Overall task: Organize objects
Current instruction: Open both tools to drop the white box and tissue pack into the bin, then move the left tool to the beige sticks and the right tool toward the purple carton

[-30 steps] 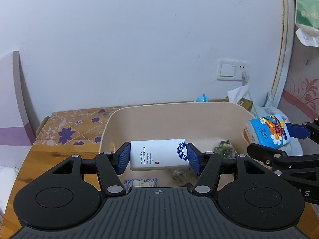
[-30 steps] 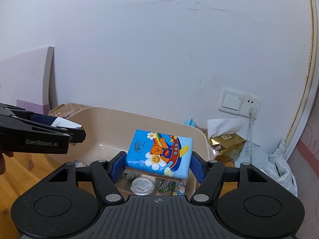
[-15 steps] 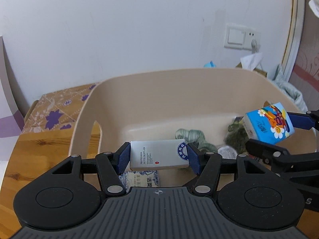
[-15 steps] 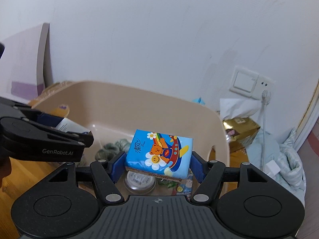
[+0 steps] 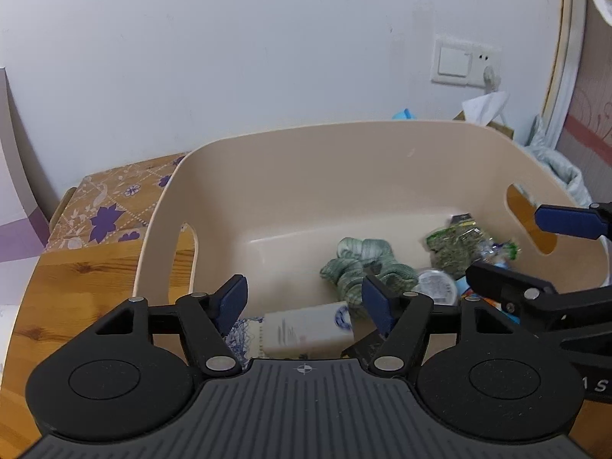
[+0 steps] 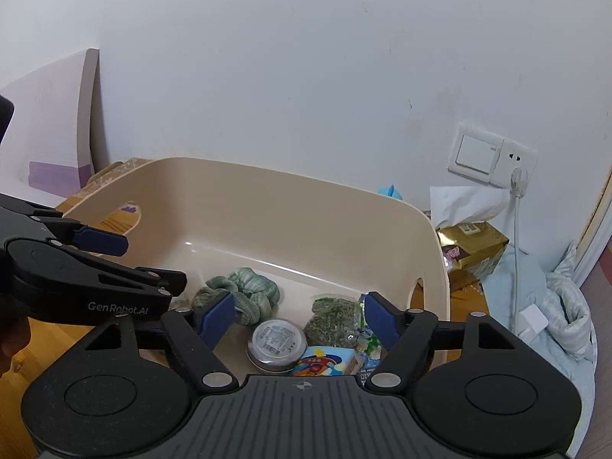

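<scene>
White bottle (image 5: pixel 306 331) and blue cartoon tissue pack (image 6: pixel 325 361) lie in beige bin (image 5: pixel 344 176); both grippers' fingers opening, empty.

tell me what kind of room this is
Probably a lived-in room at home, perhaps a bedroom: a wall switch and socket with a charger plugged in, a gold tissue pack, rumpled pale bedding on the floor, and a beige storage bin on a wooden table.

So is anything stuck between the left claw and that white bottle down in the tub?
Nothing visible. The left gripper hangs right above the white bottle, its jaws opening with only air between them. The bottle already lies in the beige tub, beside the green cloth.
</scene>
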A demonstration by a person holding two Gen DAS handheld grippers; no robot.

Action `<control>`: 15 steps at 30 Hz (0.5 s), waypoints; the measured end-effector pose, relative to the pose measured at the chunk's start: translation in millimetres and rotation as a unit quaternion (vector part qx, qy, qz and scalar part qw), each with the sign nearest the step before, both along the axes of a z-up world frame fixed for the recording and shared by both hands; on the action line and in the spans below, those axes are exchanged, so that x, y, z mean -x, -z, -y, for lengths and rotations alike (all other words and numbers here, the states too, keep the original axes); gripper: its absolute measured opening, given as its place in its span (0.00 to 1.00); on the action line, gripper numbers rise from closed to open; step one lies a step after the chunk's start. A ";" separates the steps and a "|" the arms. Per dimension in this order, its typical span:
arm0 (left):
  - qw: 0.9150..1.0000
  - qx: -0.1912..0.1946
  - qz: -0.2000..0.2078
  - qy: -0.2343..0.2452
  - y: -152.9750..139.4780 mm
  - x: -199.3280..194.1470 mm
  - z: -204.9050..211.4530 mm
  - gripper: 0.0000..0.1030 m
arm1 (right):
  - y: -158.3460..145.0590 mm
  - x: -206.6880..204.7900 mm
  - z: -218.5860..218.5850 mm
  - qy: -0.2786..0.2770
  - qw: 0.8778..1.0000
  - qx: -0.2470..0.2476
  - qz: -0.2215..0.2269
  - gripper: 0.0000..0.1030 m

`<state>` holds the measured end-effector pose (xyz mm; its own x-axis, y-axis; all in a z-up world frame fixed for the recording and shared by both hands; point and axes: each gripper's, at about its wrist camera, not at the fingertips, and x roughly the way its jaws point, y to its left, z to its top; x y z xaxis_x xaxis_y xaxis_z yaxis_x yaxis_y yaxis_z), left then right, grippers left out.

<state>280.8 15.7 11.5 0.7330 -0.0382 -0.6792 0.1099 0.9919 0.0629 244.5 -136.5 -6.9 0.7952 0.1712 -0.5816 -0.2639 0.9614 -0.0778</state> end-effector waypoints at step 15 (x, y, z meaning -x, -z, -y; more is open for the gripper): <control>0.999 0.005 0.038 -0.002 -26.5 49.5 2.0 0.79 | -21.9 46.1 20.6 0.021 1.000 0.000 0.022 0.93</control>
<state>231.3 13.7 37.9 0.7821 -0.0422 -0.6217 0.1015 0.9930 0.0603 198.4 -157.0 15.0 0.8267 0.1362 -0.5458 -0.2187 0.9718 -0.0887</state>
